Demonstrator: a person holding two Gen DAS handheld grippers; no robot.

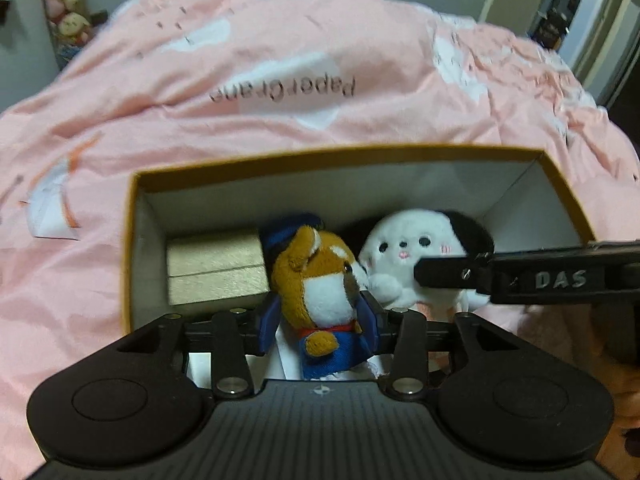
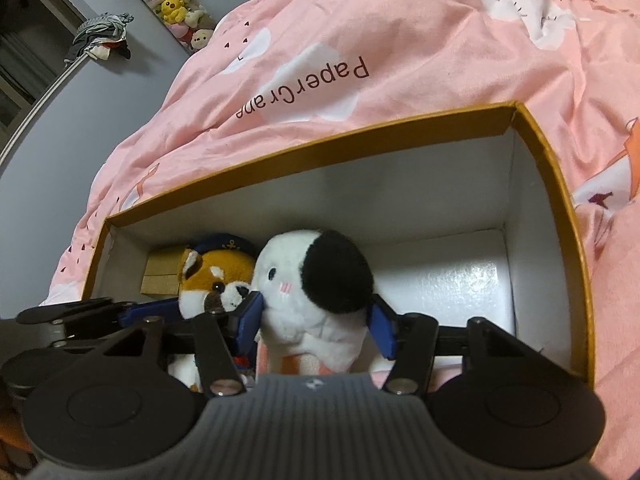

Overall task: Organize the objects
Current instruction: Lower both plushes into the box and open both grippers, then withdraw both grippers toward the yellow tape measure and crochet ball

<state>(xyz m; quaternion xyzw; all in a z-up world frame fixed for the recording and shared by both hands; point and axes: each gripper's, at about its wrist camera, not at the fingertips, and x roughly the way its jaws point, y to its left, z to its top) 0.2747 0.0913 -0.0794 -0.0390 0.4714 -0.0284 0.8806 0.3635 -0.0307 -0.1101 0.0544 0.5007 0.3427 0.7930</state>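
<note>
The box is sitting on the pink duvet, holding 2 plushes side by side beside a wooden block. The left gripper is standing spread around the fox, pads not visibly pressing. The right gripper is bracketing the white plush; whether it is pinching, I cannot tell.

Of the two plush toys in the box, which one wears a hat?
The orange-and-white plush, beside the wooden block: it wears a navy sailor cap and blue outfit. The white plush next to it is bareheaded, with a black patch.
</note>
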